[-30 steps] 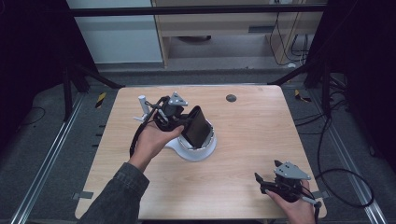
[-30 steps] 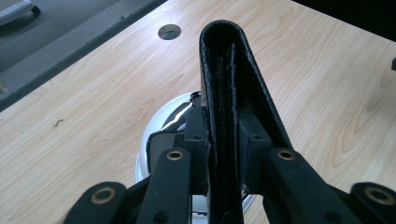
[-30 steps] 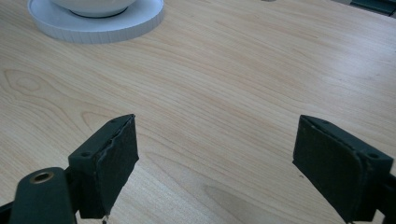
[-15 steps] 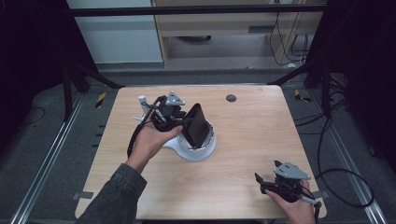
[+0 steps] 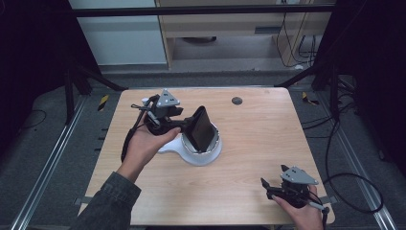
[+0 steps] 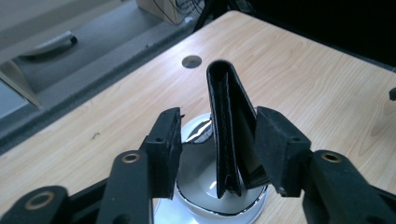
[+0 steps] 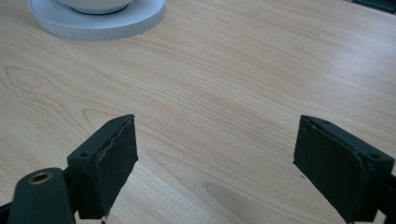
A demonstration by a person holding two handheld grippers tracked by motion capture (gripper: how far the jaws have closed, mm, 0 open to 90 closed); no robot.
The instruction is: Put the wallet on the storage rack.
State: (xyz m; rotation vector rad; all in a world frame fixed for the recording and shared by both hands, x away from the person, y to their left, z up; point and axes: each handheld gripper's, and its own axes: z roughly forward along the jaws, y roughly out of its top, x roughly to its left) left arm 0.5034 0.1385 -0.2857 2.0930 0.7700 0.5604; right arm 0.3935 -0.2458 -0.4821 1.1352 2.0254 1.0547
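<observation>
- Black leather wallet [image 5: 201, 128], folded, stands on edge in a white bowl-shaped stand [image 5: 207, 152], centre of the high view, w/ its top leaning toward upper left of the frame.
- Left gripper [image 5: 176, 125], held in a person's hand at centre-left, sits at the wallet's left flank. Its tongs have just been opening; in the left gripper view the wallet [image 6: 229, 135] is betw. the two pads, w/ a clear gap on the left side and the right pad [image 6: 275, 149] close to or just off the leather. Looks like a release, not a clamp.
- Right gripper [image 5: 273, 189] rests low at lower right of the high view, well apart from the stand. Its tongs are spread wide over bare wood [image 7: 224, 93], nothing betw. them; the stand's rim [image 7: 98, 23] shows at upper left of that view.
- Handling, as judged: wallet prob. light, soft and a bit springy; the fold may fan open if let go. The grained leather should give the pads fair grip.
- Best hold, as judged: across both faces near the folded spine, mid-height, so the halves stay shut. A pinch on one flap or a top corner risks it flopping open or tipping off the glossy bowl.
- Stand looks smooth and light; could slide on the table [image 5: 268, 124] if nudged.
</observation>
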